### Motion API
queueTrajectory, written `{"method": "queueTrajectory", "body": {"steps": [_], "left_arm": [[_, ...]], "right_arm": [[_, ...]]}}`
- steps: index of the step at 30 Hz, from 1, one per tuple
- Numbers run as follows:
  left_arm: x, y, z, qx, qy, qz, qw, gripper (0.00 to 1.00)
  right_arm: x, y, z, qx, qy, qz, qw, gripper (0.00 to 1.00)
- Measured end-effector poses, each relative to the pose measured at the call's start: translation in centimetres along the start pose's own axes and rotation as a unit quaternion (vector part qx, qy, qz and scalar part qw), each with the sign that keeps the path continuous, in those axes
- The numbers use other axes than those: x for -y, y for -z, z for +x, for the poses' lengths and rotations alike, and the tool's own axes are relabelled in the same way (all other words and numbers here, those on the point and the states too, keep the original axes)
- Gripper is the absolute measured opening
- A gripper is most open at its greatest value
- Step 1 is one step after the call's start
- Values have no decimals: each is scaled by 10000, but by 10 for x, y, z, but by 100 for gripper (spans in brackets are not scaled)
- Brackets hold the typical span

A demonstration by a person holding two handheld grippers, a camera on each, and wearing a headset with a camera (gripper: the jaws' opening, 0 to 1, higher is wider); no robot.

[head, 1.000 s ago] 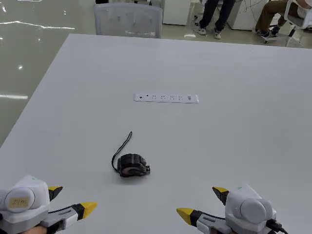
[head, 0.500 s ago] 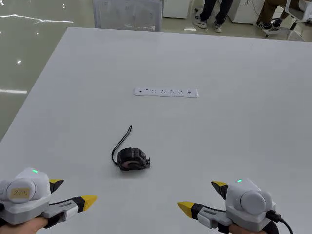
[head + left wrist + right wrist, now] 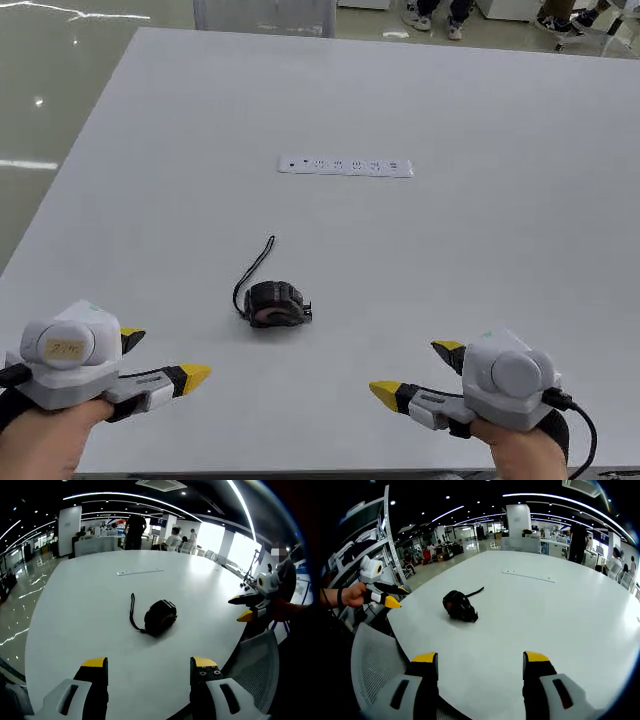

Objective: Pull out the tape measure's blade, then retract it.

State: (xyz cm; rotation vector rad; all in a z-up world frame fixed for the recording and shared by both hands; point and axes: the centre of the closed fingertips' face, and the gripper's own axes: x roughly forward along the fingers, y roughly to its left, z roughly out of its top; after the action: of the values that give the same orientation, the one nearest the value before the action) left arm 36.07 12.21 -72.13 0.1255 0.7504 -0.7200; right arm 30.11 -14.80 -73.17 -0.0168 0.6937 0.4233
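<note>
While spread wide and gripping nothing, hovering well apart from the tape measure: left gripper to its near left, right gripper to its near right. Lying untouched on the white table, blade wound in, black wrist loop trailing from its far side. Beyond it, a power strip.

The chair beyond the surface is cut off by the head view's top edge, and the people past it show as shoes alone. The power strip is too small to tell its sockets apart. So is the tape measure, whose blade tip cannot be made out. The left hand and right hand run off the bottom edge. The label on the left gripper is unreadable.
</note>
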Motion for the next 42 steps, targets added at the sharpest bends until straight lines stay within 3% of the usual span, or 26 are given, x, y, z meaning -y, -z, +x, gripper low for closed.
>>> {"method": "queueTrajectory", "body": {"steps": [15, 30, 42], "left_arm": [[-1, -20, 27, -88, 220, 202, 9995, 63], [2, -24, 52, -312, 455, 540, 9970, 63], [-4, -30, 70, -460, 558, 789, 9943, 63]], "right_arm": [[2, -12, 28, -131, -274, -167, 9994, 63], [2, -9, 56, -395, -623, -547, 9958, 61], [14, -7, 75, -574, -741, -678, 9933, 59]]}}
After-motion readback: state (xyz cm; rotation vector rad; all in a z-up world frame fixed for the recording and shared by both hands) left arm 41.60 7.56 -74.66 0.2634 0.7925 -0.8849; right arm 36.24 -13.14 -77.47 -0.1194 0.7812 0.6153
